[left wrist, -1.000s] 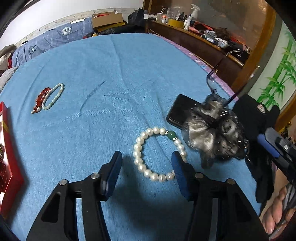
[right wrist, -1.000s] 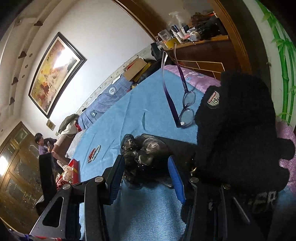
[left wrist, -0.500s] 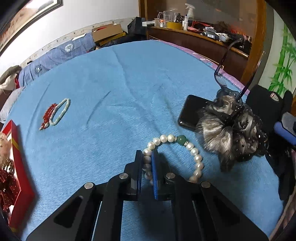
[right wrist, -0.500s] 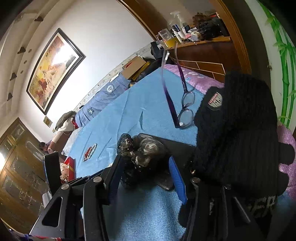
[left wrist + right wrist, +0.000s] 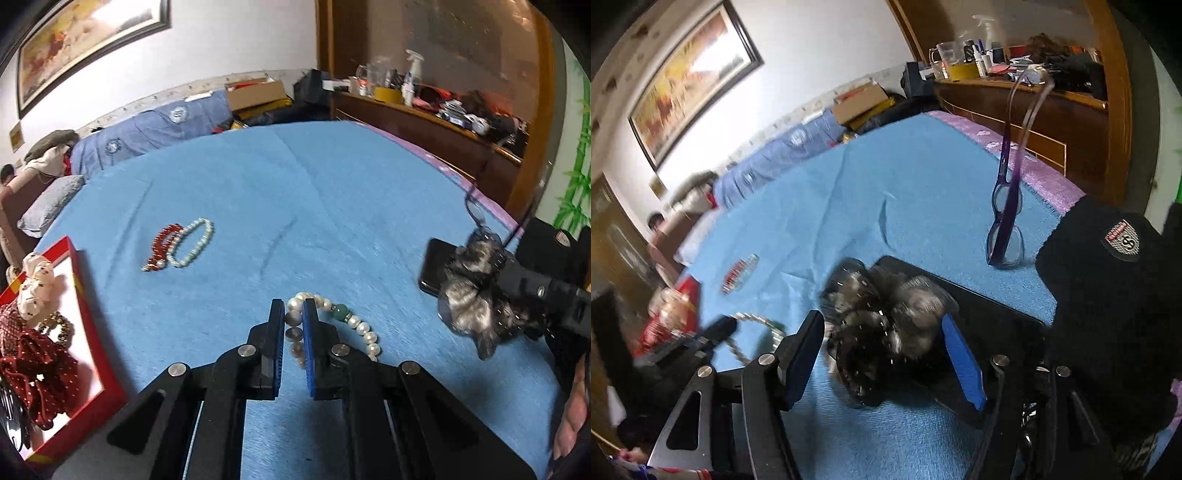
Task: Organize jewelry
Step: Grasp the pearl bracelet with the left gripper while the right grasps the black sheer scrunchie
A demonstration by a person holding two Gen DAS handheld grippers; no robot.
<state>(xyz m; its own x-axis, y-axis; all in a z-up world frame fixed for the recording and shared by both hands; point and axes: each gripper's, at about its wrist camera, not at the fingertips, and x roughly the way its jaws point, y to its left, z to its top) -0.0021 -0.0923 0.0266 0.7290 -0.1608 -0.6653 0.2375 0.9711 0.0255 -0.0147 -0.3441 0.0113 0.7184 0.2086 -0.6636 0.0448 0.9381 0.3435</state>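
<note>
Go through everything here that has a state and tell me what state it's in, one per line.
left gripper: shut on pearl bracelet
pearl bracelet: gripped, one side pinched
right gripper: open around grey scrunchie
grey scrunchie: ungripped, partly on phone
phone: flat, screen dark
glasses: unfolded, arms pointing up
red box: open

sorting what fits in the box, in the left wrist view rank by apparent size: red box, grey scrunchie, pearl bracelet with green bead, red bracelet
1. red box, though nearness inflates it
2. grey scrunchie
3. pearl bracelet with green bead, partly hidden by the left gripper
4. red bracelet, farther off, so unsure
</note>
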